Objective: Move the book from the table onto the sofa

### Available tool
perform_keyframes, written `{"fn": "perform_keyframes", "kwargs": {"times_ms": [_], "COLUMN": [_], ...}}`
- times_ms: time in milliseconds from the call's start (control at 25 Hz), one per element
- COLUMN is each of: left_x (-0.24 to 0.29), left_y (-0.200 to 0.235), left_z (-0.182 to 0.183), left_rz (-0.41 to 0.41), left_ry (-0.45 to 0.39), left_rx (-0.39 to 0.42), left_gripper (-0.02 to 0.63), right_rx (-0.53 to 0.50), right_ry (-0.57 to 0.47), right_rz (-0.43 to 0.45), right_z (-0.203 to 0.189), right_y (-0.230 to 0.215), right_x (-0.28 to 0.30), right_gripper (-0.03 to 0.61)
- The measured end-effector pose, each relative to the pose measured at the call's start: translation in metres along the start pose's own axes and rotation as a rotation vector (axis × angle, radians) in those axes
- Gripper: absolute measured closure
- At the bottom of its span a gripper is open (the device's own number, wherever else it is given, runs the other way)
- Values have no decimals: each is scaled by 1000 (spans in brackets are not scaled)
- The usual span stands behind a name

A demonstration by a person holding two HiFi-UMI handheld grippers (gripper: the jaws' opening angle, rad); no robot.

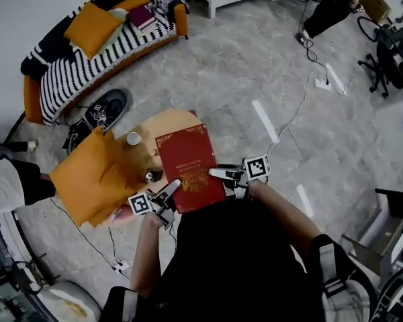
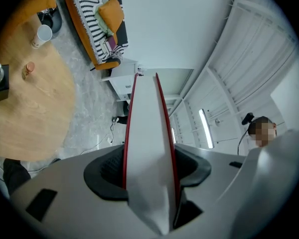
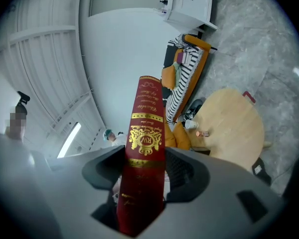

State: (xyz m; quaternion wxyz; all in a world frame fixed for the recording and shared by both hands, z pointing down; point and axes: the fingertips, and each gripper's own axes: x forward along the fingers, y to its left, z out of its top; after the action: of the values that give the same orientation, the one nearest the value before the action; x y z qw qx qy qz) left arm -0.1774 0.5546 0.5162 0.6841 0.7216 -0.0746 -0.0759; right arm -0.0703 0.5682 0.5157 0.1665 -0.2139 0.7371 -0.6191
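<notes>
A grey stone-look floor (image 1: 215,72) fills the room. At the far upper left stands the striped sofa (image 1: 74,76), the place the book must reach, already carrying an orange cushion (image 1: 92,27) and a couple of books (image 1: 142,17) near its far arm. Closer in, a rumpled orange cloth (image 1: 94,176) covers the left part of the round wooden table (image 1: 174,121), with a white cup (image 1: 133,138) standing just beside it on the bare wood. To the right of that, the left gripper (image 1: 168,193) is clamped on the near-left corner of the red book (image 1: 190,166). Its own view shows the white page edges pinched between both pads, so this side takes the open edge and keeps the covers from splaying. The book lies flat, face up, over the table's right rim and partly past it above the floor; judging from the gripper views it hangs clear of the wood rather than resting there. On its right side the right gripper (image 1: 223,174) is closed on the spine, whose gold lettering shows between its jaws. Holding opposite edges likely keeps so broad a book level for the carry. Further right, a white cable and power strip (image 1: 322,84) trail across the floor, well away from the direct way to the sofa.
</notes>
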Motion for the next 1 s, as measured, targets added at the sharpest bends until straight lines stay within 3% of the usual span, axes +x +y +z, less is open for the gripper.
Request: {"fn": "perform_keyframes", "kwargs": {"times_ms": [120, 360, 640, 1000], "left_x": [27, 105, 195, 274], "left_y": [-9, -17, -9, -18], "left_z": [-9, -51, -103, -138], "left_rz": [1, 11, 17, 28], "left_ry": [-16, -4, -23, 105], "left_rx": [20, 35, 1, 10], "left_gripper": [361, 360, 362, 362], "right_rx": [13, 21, 5, 11], "right_ry": [5, -71, -84, -171], "right_rz": [-19, 28, 15, 42], "right_z": [11, 37, 68, 93], "right_y": [-3, -1, -15, -11], "right_x": [-28, -113, -214, -295], "right_gripper": [328, 328, 328, 327]}}
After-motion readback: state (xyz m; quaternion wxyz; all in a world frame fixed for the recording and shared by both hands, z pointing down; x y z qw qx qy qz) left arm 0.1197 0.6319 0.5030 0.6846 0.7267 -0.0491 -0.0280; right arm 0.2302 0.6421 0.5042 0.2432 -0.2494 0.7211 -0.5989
